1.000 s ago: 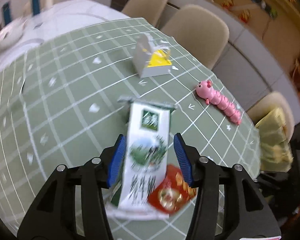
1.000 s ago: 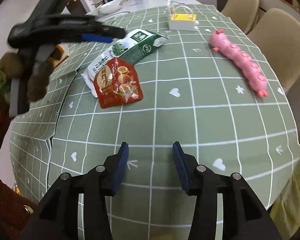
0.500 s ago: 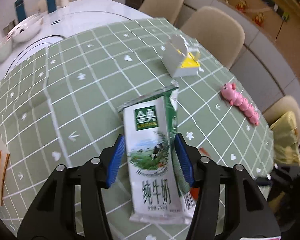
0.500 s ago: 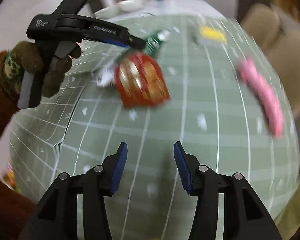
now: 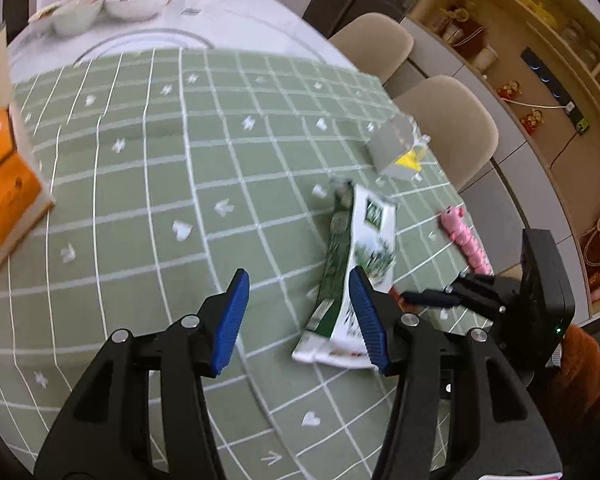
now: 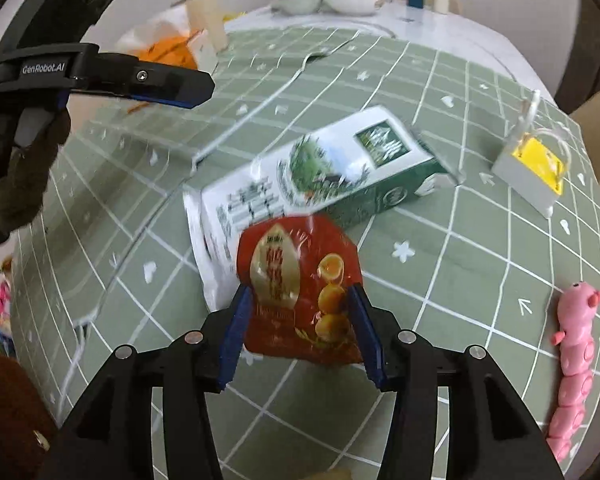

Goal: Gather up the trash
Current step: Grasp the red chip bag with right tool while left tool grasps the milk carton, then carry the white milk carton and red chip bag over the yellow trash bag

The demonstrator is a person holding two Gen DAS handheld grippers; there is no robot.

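Left wrist view: my left fingers stand spread wide with nothing between them; the milk carton lies on the green checked worktop, its lower end just beside my right-hand pad, outside the gap. Risk here: if I swing back for it, that pad could knock the light carton toward the pink caterpillar toy or the worktop edge. Half a second ago this carton stood clamped and lifted between these fingers; now it is released and lying down. Right wrist view: my right fingers are parted around the red snack wrapper, which overlaps the carton's near end; I cannot tell whether the pads touch it. Risk: the slick, crinkled film may slip or fold out as I close, or I pinch the carton's corner with it. Half a second ago the wrapper was well ahead of the fingers; now it sits between them.
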